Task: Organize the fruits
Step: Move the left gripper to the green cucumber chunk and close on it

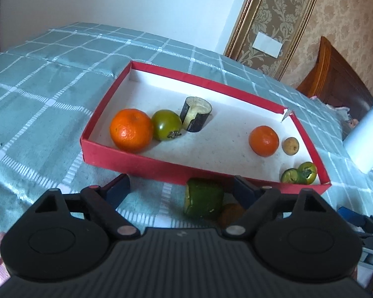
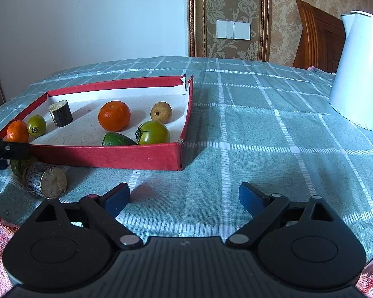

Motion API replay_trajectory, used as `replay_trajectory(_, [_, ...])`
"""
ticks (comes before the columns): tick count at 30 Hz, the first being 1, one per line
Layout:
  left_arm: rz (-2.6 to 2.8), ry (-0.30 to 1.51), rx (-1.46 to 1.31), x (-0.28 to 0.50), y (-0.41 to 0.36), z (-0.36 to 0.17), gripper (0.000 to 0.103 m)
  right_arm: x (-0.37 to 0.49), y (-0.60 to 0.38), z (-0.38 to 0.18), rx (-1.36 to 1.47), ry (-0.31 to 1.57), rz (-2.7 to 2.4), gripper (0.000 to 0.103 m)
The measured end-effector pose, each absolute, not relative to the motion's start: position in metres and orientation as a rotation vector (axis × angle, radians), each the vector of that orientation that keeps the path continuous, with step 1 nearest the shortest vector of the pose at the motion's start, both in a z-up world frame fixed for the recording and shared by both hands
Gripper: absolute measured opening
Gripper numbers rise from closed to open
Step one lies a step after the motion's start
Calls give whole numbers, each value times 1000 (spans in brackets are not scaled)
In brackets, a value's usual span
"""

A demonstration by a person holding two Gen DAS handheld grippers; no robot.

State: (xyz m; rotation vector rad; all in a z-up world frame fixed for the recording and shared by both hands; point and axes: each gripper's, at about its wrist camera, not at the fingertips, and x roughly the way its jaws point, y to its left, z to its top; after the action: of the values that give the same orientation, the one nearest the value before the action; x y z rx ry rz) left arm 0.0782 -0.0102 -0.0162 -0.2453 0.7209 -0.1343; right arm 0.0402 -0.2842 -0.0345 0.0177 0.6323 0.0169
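A red box (image 1: 146, 165) with a white floor lies on the checked cloth. It holds a large orange (image 1: 131, 130), a green tomato (image 1: 166, 125), a dark cane stub (image 1: 197, 117), a smaller orange (image 1: 263, 140), a small brown fruit (image 1: 290, 145) and green fruit (image 1: 299, 173) in the near right corner. Outside the box's near wall lies a green fruit piece (image 1: 204, 201), between the wide-apart fingers of my left gripper (image 1: 181, 188) and nearer the right one; the pads do not press it. A cane stub (image 2: 46, 180) lies beside it. My right gripper (image 2: 185, 196) stands open over bare cloth.
A white kettle (image 2: 358, 74) stands at the right of the table, with a wooden chair back (image 2: 318, 37) behind it. The green checked cloth (image 2: 261, 136) covers the whole table. A red patterned sleeve shows at the lower corners of the right wrist view.
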Motion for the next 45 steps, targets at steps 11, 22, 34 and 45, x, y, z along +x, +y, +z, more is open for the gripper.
replay_trajectory(11, [-216, 738, -256, 72, -16, -14, 29, 40, -284, -34, 17, 633, 16, 96])
replay_trajectory(22, [-256, 719, -275, 70, -7, -17, 27, 40, -285, -35, 19, 634, 11, 97])
replay_trajectory(34, [-248, 632, -139, 47, -7, -10, 26, 40, -284, -35, 19, 635, 11, 97])
replay_trajectory(45, [-249, 495, -54, 32, -7, 13, 26, 41, -284, -35, 18, 636, 11, 97])
